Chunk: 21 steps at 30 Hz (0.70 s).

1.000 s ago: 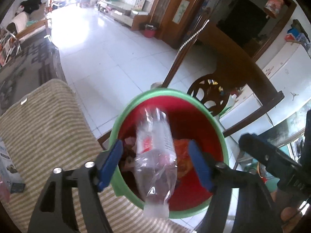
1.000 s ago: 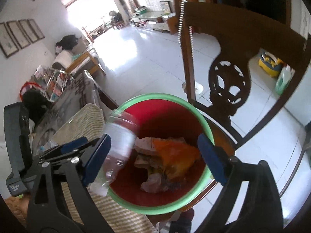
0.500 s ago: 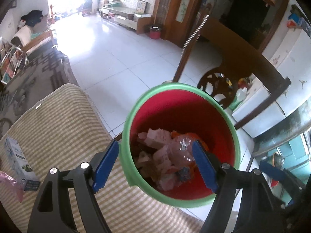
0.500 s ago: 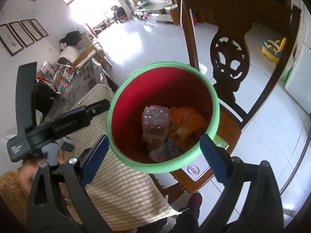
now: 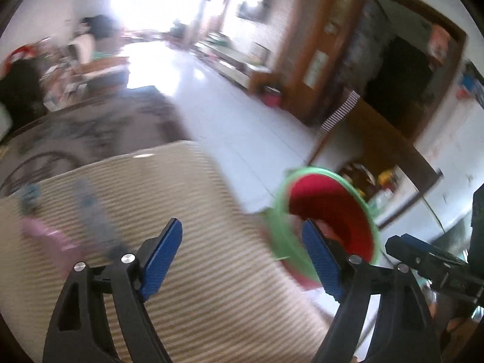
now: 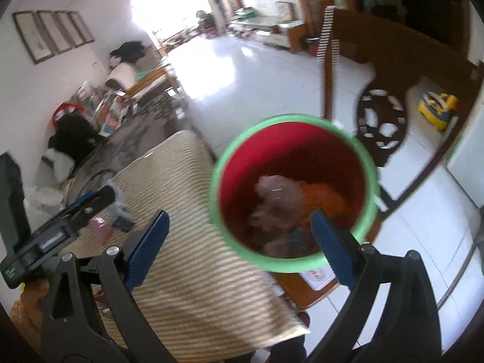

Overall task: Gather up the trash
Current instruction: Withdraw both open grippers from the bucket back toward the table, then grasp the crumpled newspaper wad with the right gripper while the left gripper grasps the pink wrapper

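Note:
A red bin with a green rim [image 6: 295,193] stands by the table edge and holds the clear plastic bottle [image 6: 276,196] on orange and pale scraps. It also shows in the left wrist view [image 5: 329,211], to the right. My left gripper [image 5: 242,260] is open and empty over the striped tablecloth [image 5: 187,272]. A pink wrapper [image 5: 51,239] and a blurred bluish item [image 5: 90,211] lie on the cloth to its left. My right gripper [image 6: 239,248] is open and empty just above the bin's near rim.
A carved wooden chair [image 6: 381,121] stands behind the bin. The white tiled floor [image 6: 257,72] lies beyond the table. The left gripper's body [image 6: 57,227] shows at the left of the right wrist view. A patterned dark cloth [image 5: 90,133] covers the far table.
The bottle fell from my left gripper into the bin. My left gripper has since swung left, away from the bin and over the tablecloth. My right gripper stays open above the bin.

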Each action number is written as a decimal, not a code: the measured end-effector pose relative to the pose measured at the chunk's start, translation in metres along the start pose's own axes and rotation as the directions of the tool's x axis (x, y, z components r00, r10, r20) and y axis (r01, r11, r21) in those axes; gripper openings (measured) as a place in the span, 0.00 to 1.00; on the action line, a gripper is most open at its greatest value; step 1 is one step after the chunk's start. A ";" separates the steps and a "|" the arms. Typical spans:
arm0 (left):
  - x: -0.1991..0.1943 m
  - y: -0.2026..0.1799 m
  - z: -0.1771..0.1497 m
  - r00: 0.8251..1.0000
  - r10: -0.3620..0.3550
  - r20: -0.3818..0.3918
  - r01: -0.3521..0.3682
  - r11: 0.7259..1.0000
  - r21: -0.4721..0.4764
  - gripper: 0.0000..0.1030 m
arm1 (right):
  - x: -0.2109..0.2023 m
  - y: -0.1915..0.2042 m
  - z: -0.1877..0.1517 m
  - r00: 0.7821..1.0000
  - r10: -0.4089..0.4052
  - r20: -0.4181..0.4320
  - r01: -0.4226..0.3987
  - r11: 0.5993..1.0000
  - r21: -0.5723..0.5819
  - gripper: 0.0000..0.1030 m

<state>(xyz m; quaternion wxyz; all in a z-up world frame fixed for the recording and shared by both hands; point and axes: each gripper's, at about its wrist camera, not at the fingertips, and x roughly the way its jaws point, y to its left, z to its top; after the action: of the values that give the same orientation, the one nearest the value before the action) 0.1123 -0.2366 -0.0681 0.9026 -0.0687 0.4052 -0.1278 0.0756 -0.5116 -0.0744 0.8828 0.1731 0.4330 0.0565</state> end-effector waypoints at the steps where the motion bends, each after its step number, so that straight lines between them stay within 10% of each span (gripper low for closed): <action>1: -0.012 0.021 -0.005 0.999 0.031 0.013 -0.031 0.999 -0.031 0.76 | 0.009 0.015 -0.002 1.000 0.015 -0.022 -0.015 1.000 -0.020 0.91; 12: -0.116 0.232 -0.091 0.941 0.336 -0.034 -0.322 0.862 -0.393 0.76 | 0.103 0.210 -0.088 0.933 0.083 -0.349 -0.204 0.923 -0.325 0.93; 21: -0.117 0.312 -0.119 0.948 0.304 -0.097 -0.314 0.836 -0.450 0.76 | 0.144 0.298 -0.175 0.870 -0.053 -0.491 -0.252 0.807 -0.534 0.93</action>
<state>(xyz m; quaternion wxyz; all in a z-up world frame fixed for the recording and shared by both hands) 0.0032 0.0934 -0.1344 0.8649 -0.2126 0.4390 0.1185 0.0426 -0.1522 -0.1748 0.7516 -0.1021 0.5907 0.2753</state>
